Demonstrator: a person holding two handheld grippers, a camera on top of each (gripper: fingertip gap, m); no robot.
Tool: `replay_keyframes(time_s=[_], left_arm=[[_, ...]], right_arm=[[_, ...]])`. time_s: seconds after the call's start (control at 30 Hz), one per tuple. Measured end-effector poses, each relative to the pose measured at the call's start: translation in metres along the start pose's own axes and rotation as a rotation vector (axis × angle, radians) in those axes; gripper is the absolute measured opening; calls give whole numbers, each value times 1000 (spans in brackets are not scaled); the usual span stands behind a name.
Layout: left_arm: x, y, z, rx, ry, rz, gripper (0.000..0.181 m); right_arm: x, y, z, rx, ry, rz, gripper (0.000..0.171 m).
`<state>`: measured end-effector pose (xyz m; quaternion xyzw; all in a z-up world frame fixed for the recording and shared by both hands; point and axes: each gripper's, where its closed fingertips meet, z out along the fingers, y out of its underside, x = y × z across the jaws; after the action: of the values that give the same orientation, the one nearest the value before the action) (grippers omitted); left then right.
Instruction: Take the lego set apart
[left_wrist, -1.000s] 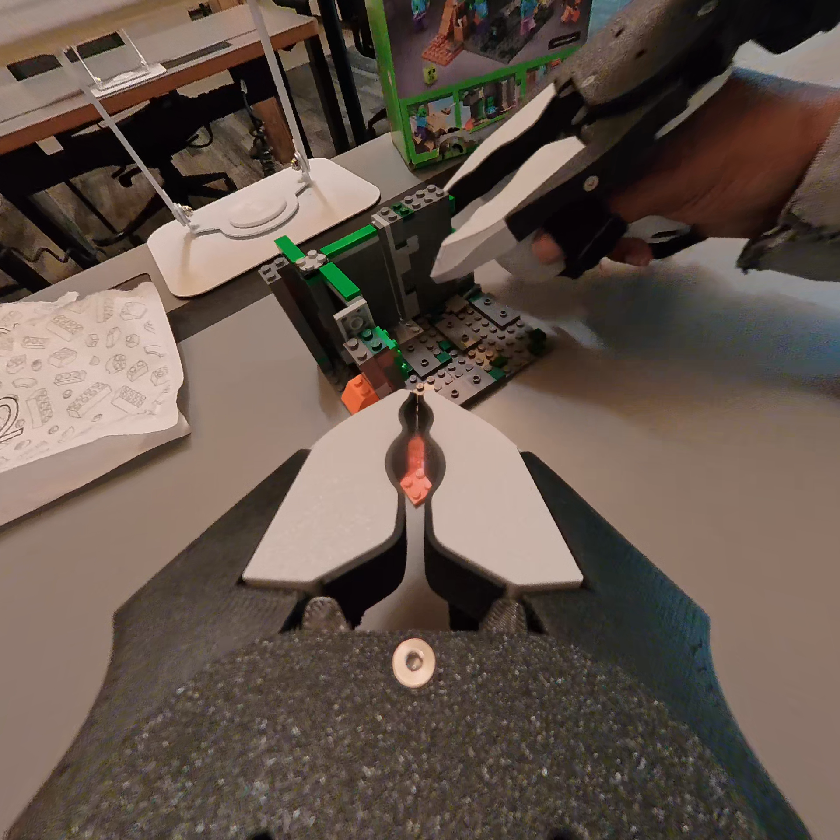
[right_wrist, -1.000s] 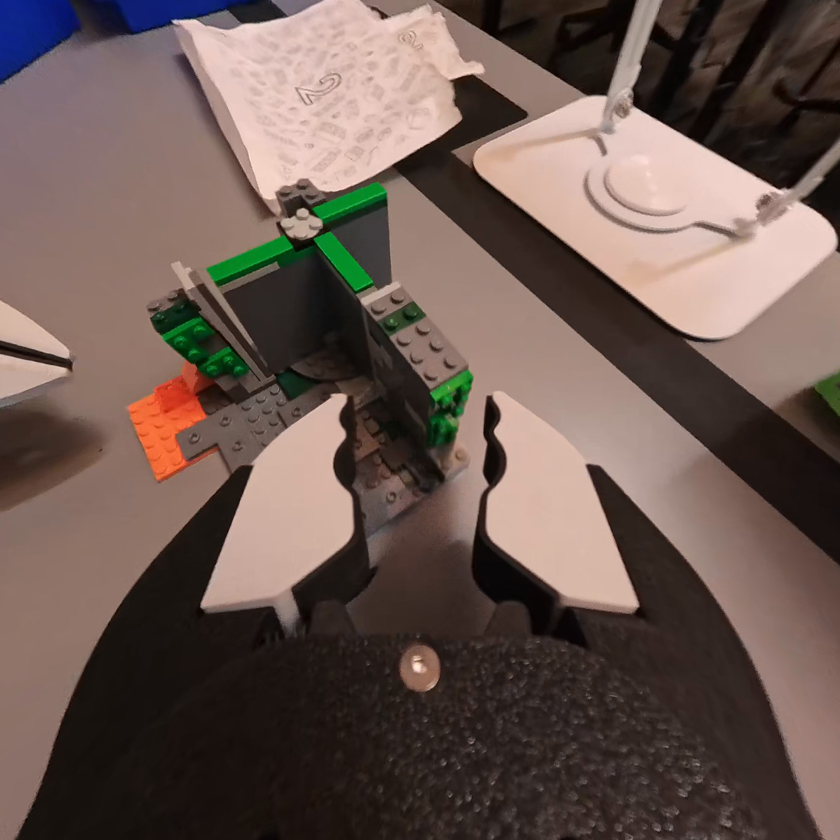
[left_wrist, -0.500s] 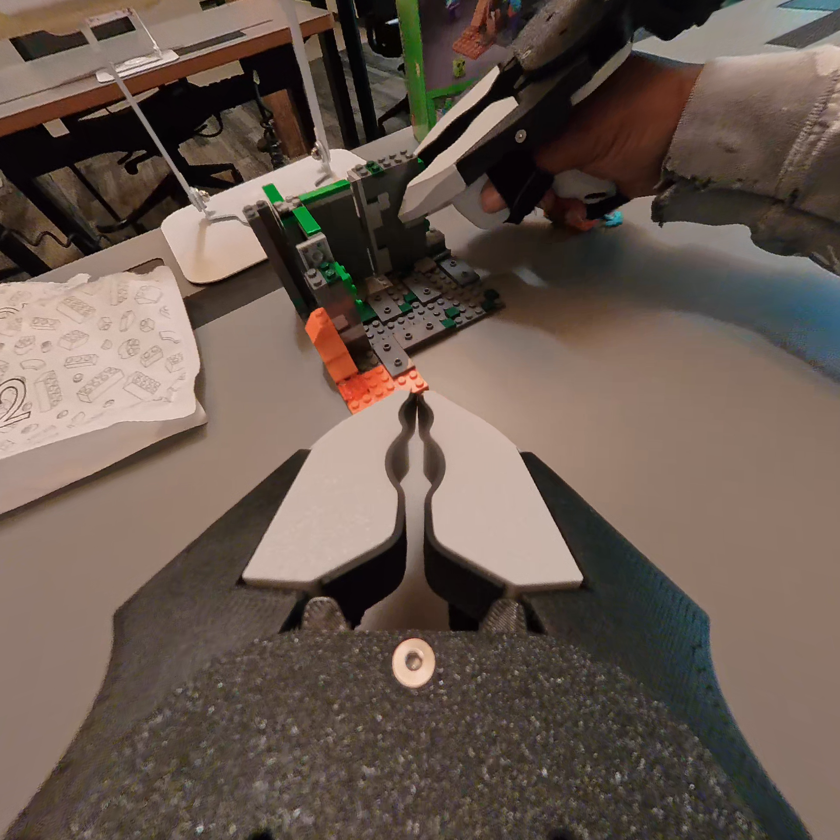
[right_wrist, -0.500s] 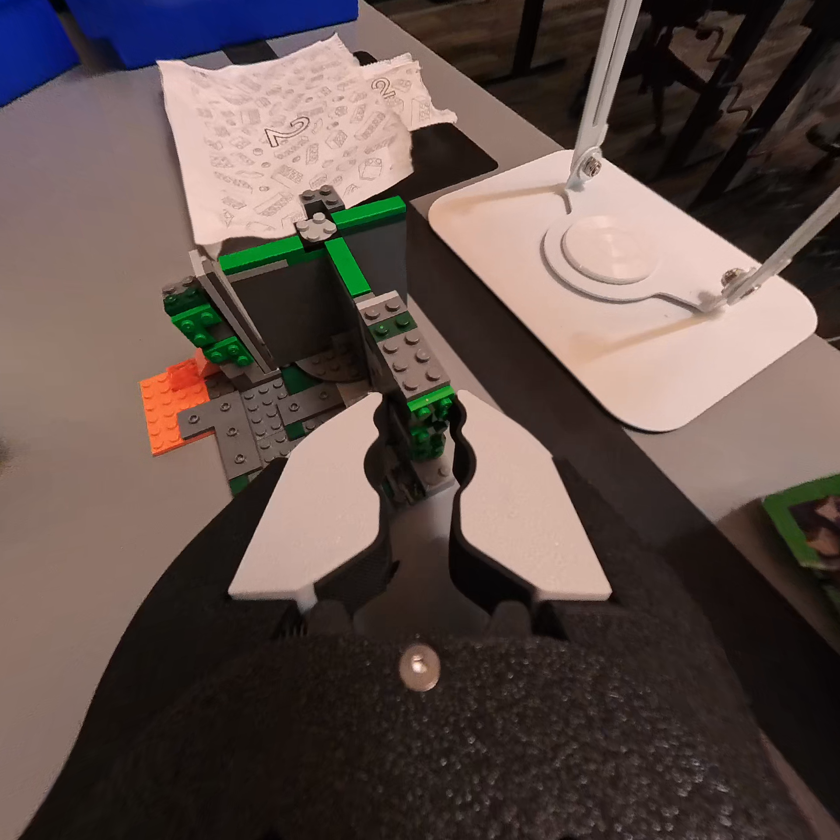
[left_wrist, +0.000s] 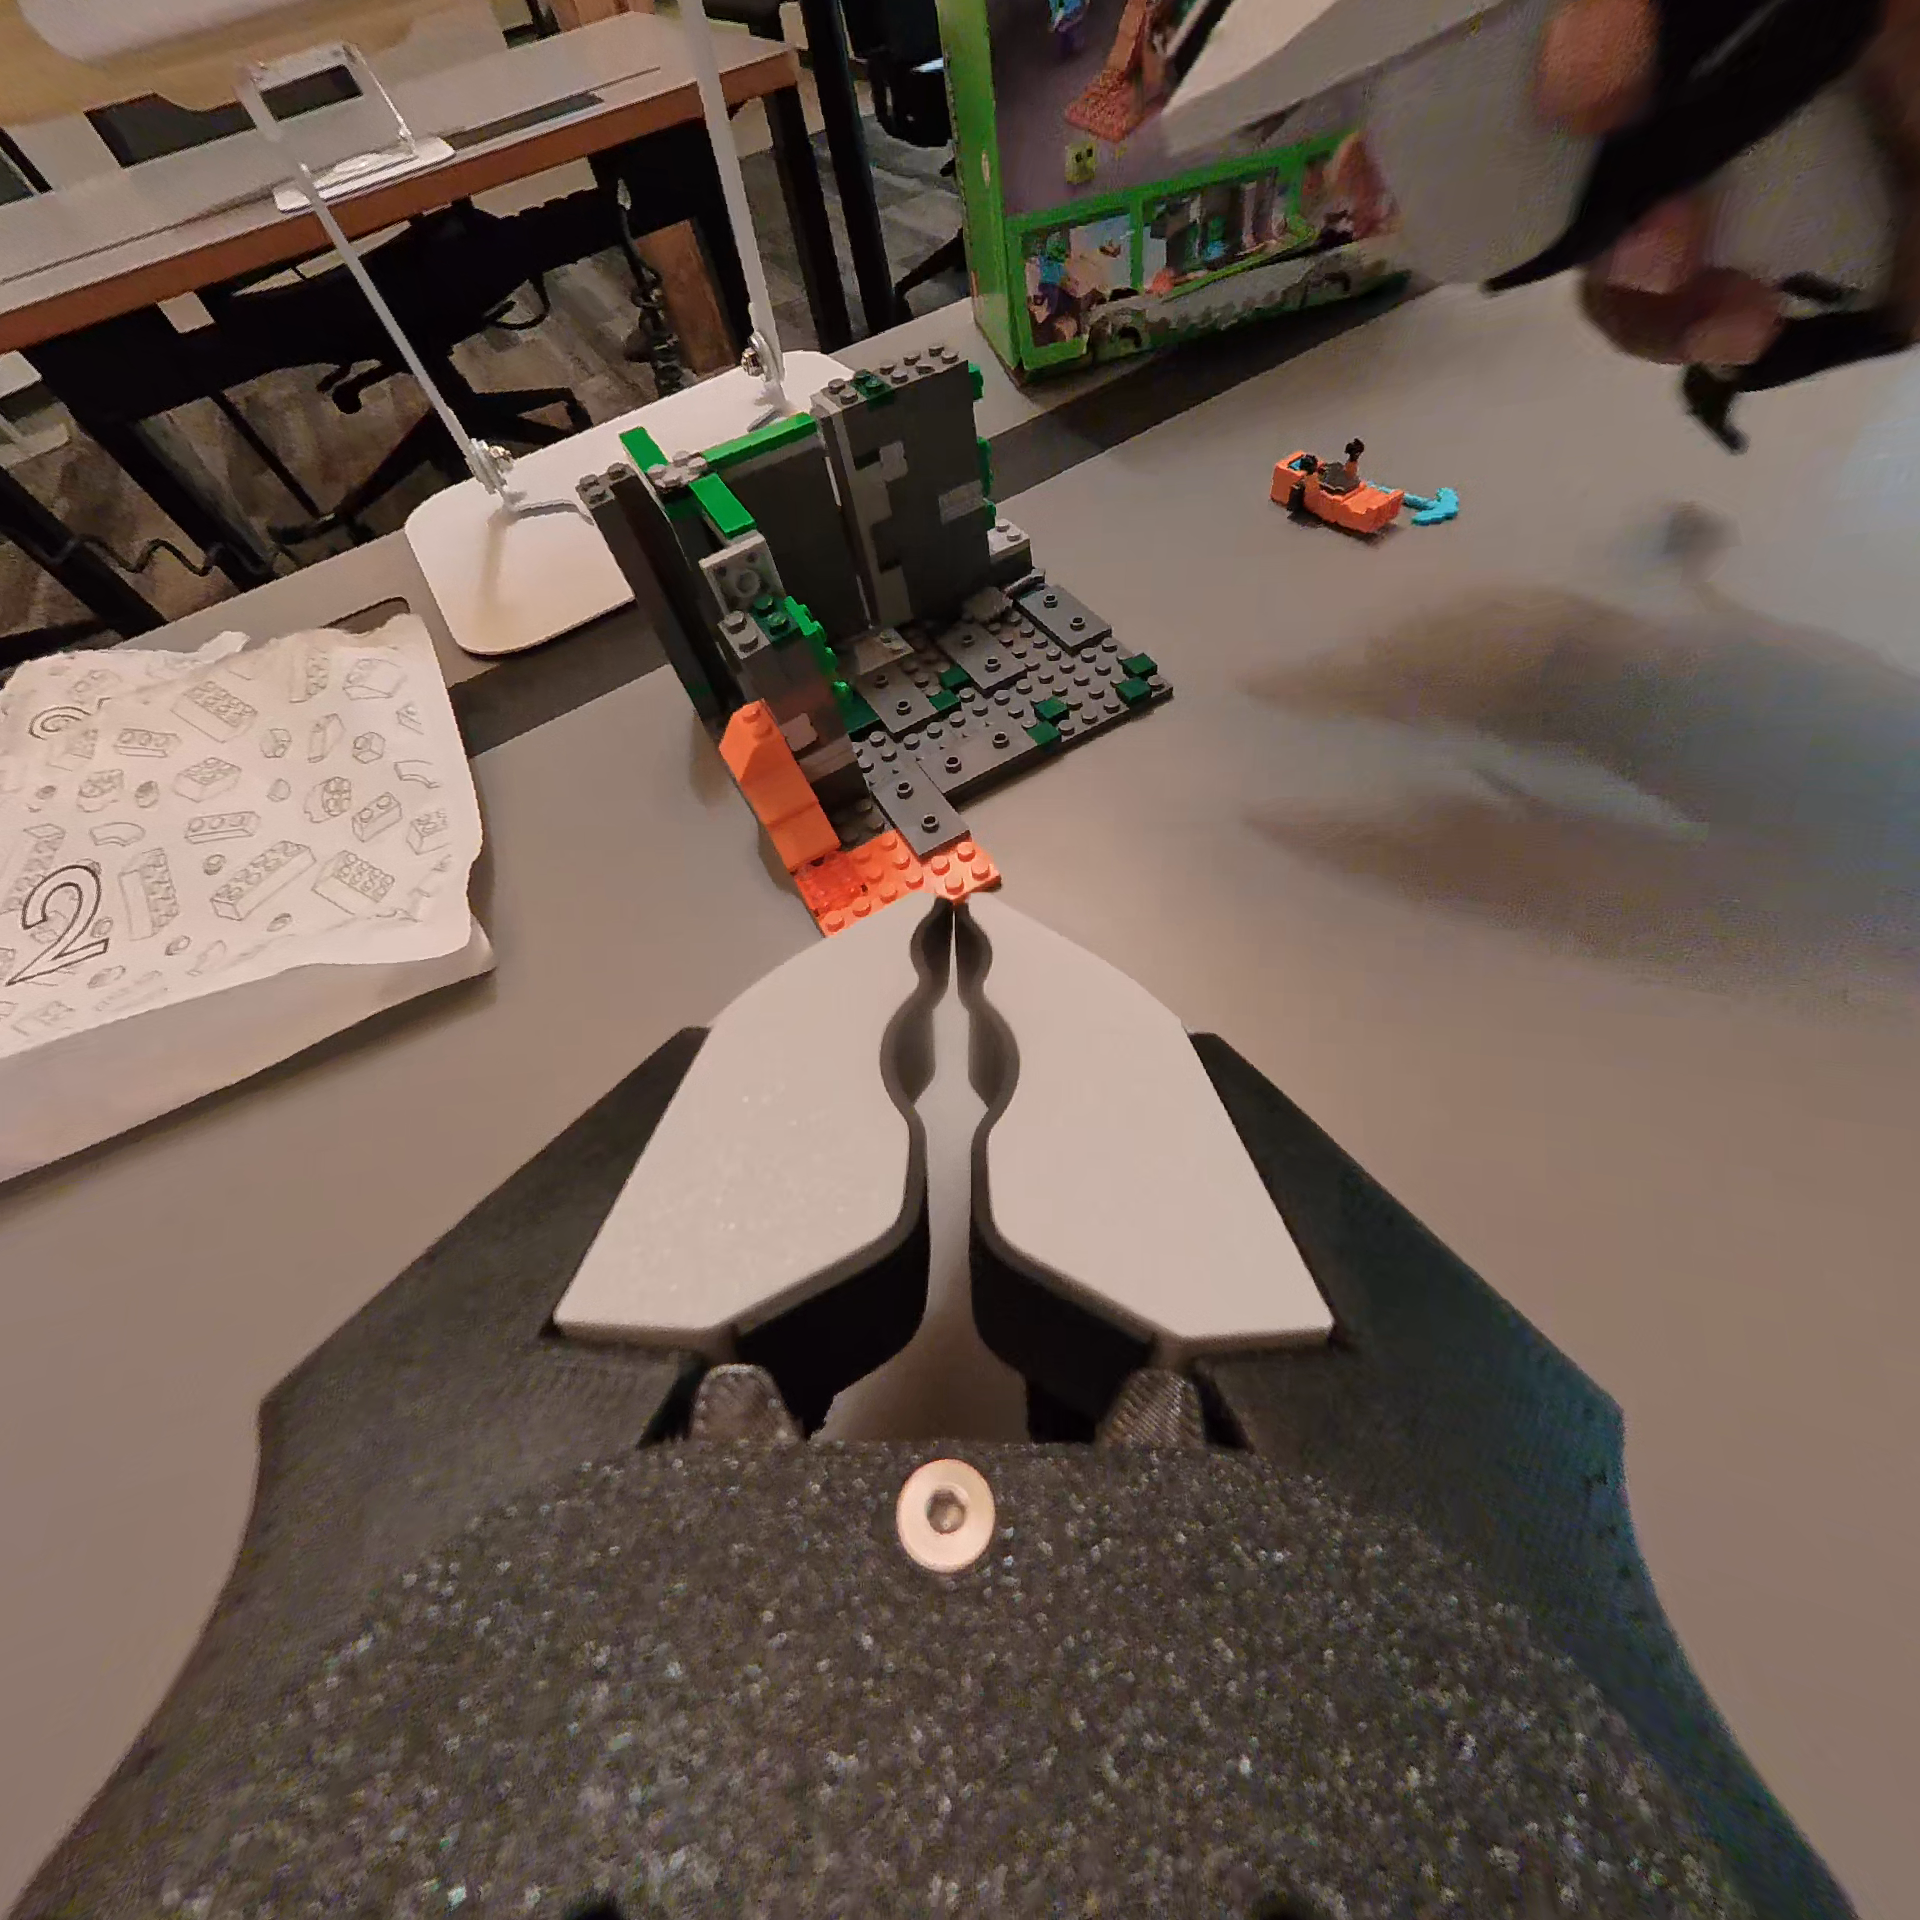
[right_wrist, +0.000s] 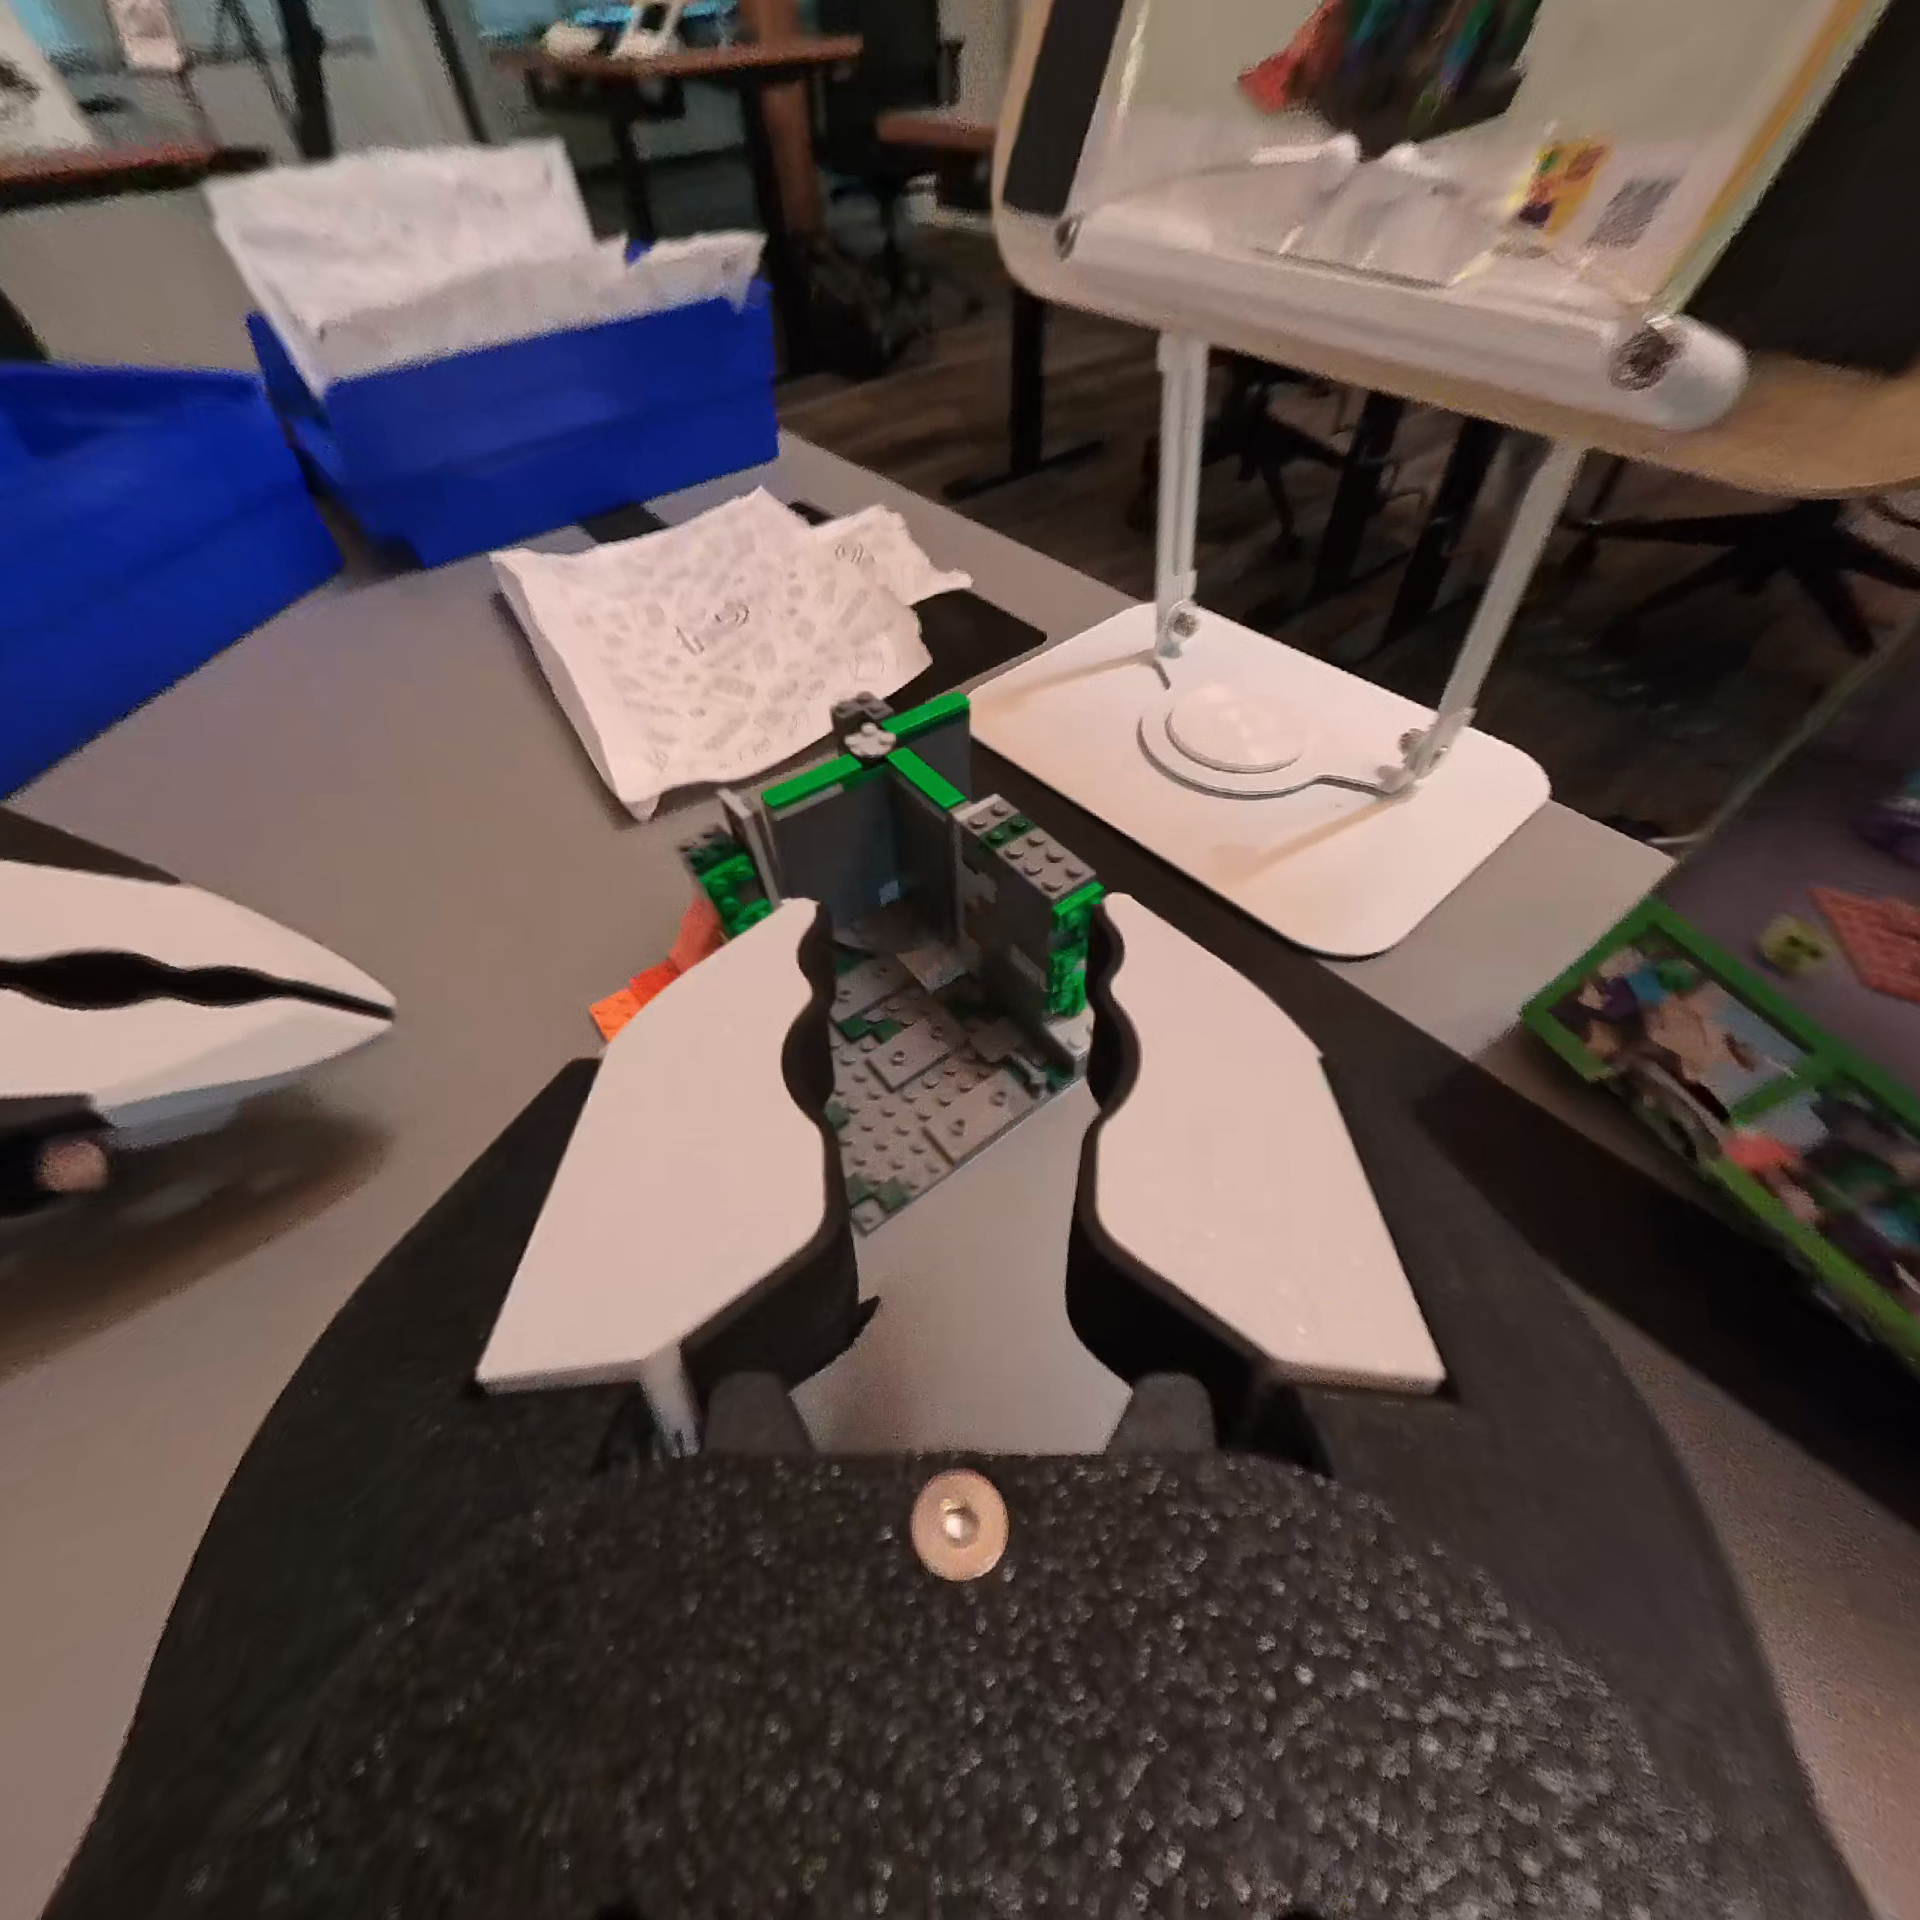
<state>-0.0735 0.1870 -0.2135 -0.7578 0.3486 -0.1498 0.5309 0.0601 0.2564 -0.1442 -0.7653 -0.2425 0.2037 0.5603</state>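
Lego set (left_wrist: 862, 644) is standing mid-table (left_wrist: 1351, 1039), at 12 o'clock from left gripper (left_wrist: 952, 914); its fingers are pressing together, empty, tips beside the orange plate (left_wrist: 894, 878), probably to brace it; right gripper (right_wrist: 951, 925) is hovering with fingers apart, framing the grey wall (right_wrist: 1013, 894).

The white paper bag (left_wrist: 208, 790), printed with brick drawings, bears one large numeral near its edge. The green set box (left_wrist: 1143, 208) shows pictures; its lettering is too blurred to read.

One lego set (left_wrist: 873, 623), two grippers
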Motion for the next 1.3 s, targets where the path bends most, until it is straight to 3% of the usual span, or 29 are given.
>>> replay_keyframes(time_s=[0.2, 0.57, 1.0, 1.17, 1.3], left_arm=[[2, 1, 3, -8, -35, 38, 0], [-1, -3, 13, -5, -93, 32, 0], [-28, -14, 44, -13, -158, -28, 0], [-33, -5, 39, -35, -144, -10, 3], [-31, -3, 35, -36, -144, 25, 4]], right_arm=[[-28, 16, -28, -13, 126, 50, 40], [-15, 54, -9, -69, 315, 55, 0], [-9, 85, 26, -220, 305, 22, 0], [-5, 87, 36, -259, 292, -5, 6], [4, 89, 51, -345, 240, -15, 22]])
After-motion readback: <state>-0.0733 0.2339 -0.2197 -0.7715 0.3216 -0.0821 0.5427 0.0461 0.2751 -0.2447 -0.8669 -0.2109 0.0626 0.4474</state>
